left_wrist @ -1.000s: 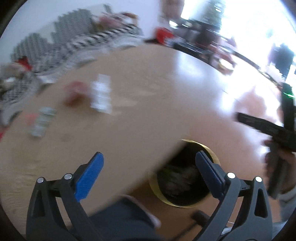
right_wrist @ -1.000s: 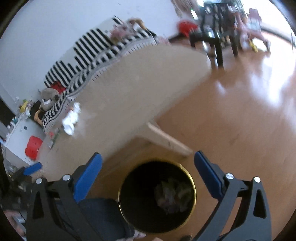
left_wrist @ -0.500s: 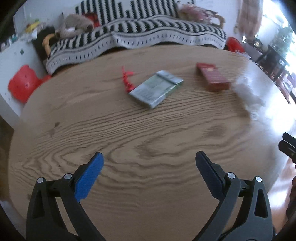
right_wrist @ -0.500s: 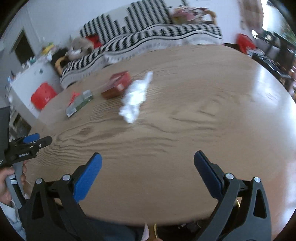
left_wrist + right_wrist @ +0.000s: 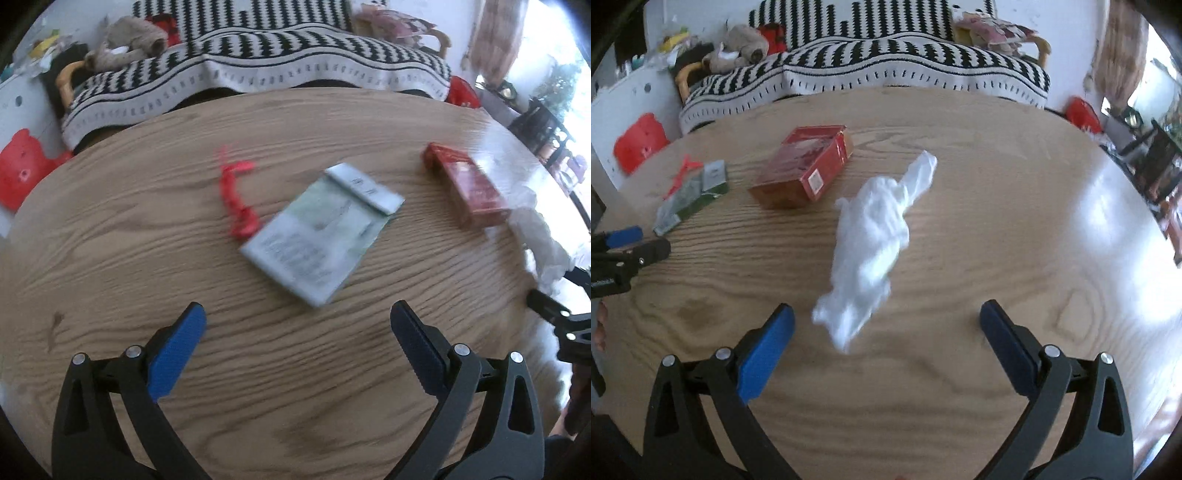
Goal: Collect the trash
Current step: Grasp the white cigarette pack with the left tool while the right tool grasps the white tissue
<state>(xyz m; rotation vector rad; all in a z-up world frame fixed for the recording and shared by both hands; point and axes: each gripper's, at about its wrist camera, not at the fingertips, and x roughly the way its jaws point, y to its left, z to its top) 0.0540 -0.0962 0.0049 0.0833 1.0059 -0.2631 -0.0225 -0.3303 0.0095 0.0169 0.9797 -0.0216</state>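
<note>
My left gripper is open and empty above the round wooden table, just short of a flat grey-green packet. A red twisted scrap lies left of the packet and a red box to its right. My right gripper is open and empty, with a crumpled white tissue lying just ahead between its fingers. The right wrist view also shows the red box, the packet and the left gripper at the left edge.
A sofa with a black-and-white striped blanket runs behind the table. A red plastic piece sits by a white cabinet at the left. Dark chairs stand at the right.
Both grippers have swung from over the floor bin up to the table. Since then each has moved closer to the trash in front of it. Both stay open.
</note>
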